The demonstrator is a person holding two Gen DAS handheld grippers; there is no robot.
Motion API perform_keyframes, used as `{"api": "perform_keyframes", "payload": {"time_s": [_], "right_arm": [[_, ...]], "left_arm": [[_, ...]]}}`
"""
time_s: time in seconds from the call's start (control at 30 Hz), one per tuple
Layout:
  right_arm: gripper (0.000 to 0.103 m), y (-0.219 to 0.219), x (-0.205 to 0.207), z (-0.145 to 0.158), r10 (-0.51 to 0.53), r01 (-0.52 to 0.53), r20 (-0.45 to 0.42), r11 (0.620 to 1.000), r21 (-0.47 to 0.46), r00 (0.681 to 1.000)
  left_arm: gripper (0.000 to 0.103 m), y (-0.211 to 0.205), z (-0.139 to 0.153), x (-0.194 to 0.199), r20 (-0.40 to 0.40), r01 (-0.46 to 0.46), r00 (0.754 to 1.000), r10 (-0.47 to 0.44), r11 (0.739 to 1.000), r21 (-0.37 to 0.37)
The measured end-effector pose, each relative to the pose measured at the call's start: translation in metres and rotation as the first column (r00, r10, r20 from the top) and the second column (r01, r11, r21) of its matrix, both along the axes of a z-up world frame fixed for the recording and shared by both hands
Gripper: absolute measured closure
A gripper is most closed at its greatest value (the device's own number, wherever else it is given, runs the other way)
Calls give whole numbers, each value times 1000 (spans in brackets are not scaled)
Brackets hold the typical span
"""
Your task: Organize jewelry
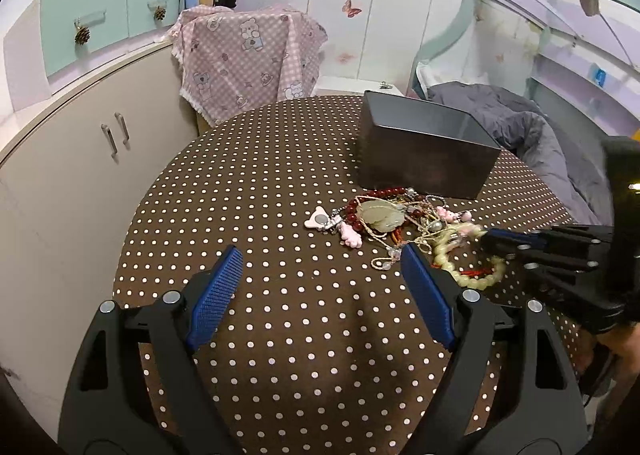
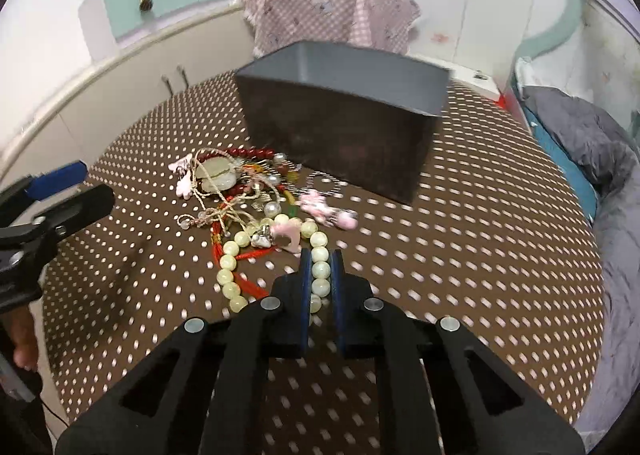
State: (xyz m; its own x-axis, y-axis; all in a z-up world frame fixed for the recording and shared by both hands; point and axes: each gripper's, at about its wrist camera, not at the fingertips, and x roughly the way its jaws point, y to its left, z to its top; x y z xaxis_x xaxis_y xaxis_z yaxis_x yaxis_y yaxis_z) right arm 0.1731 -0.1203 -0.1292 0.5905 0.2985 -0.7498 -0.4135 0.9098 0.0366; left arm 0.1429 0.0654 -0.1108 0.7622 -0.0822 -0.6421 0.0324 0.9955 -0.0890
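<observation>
Round table (image 1: 280,183) with a dotted brown cloth, bearing an open dark box (image 1: 420,143) as the landmark. Just in front of the box lies a tangled jewelry pile (image 1: 394,221): dark red beads, a pale green pendant, pink charms, cords and pearls.

Right gripper (image 2: 321,267): jaws drawn narrow, the blue pads pressing on a strand of the pale green bead bracelet (image 2: 320,255), which trails off the pile's edge farthest from the box and rests on the cloth. The right wrist view is motion-blurred, so whether the beads are lifted clear of the cloth cannot be told.

Left gripper (image 1: 320,283): jaws wide apart, nothing between the pads, hovering over bare cloth on the near side of the pile, well away from the box. Its right finger (image 1: 426,295) overlaps the bracelet's edge in view.
</observation>
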Motion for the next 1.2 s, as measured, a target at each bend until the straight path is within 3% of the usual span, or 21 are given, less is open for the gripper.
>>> {"api": "perform_keyframes", "payload": {"time_s": [0.23,0.43,0.6,0.73,0.77,0.83,0.97,1.07,1.1,1.2], "right_arm": [[95,-48,-33,34,-96,86,103,992,95,990],[95,-75,-30,34,-162,147,111,980,132,981],[95,-87,-34,29,-174,155,101,974,167,980],[95,-99,-38,25,-168,147,84,966,213,982],[95,-100,-38,24,-163,142,81,966,217,983],[95,-102,-37,22,-154,132,77,964,231,985],[95,-106,-36,21,-144,122,72,960,252,987],[95,-110,-34,19,-138,115,70,959,258,988],[95,-111,-33,19,-136,114,66,959,260,989],[95,-110,-32,19,-129,108,65,959,263,990]], "left_arm": [[23,-16,-1,3,-14,61,998,-62,998,-20],[23,-64,5,13,-19,194,981,-195,981,-21],[23,-118,1,27,-41,283,959,-281,955,83],[24,-140,-8,45,-84,302,952,-295,949,88],[26,-145,-10,48,-93,307,950,-299,947,98],[42,-153,-15,53,-126,317,944,-304,943,103],[55,-160,-29,64,-192,311,940,-284,941,134],[61,-160,-31,65,-195,310,939,-283,942,125],[72,-161,-31,66,-196,318,936,-292,940,120],[73,-164,-30,65,-191,325,936,-296,935,141]]}}
